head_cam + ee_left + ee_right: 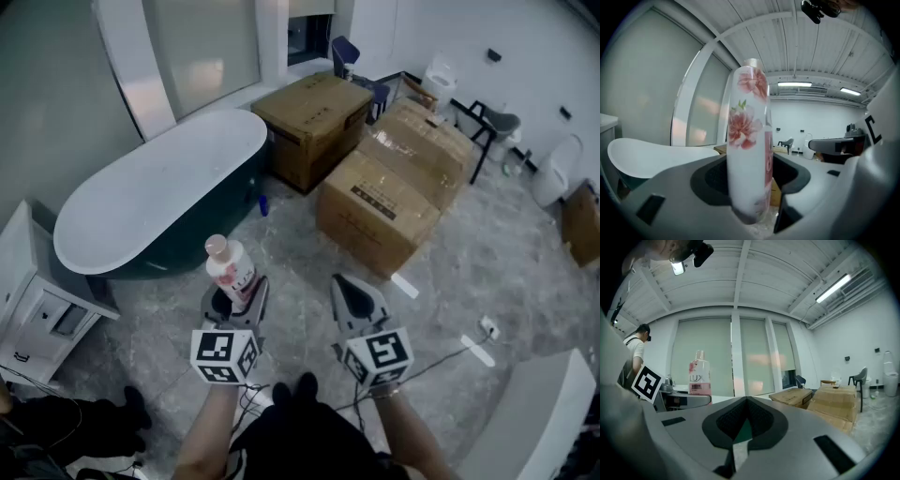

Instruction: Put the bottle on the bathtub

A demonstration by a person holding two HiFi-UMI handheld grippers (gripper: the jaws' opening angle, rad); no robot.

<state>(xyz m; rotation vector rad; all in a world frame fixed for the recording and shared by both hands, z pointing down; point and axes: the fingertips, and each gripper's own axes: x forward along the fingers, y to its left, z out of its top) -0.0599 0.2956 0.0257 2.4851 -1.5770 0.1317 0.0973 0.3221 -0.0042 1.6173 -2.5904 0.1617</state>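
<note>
A white and pink bottle (230, 267) with a flower print stands upright in my left gripper (236, 298), which is shut on its lower body. The left gripper view shows the bottle (749, 140) filling the middle between the two jaws. The bathtub (159, 192), white inside and dark outside, lies ahead and to the left, apart from the bottle. My right gripper (356, 298) is beside the left one, shut with nothing in it. In the right gripper view the bottle (699, 373) appears at left, above the left gripper.
Large cardboard boxes (394, 183) stand on the floor ahead and to the right of the tub. A white cabinet (37, 300) is at far left. Chairs (492, 127) and a toilet (553, 173) line the back right. A cable (450, 356) runs across the grey floor.
</note>
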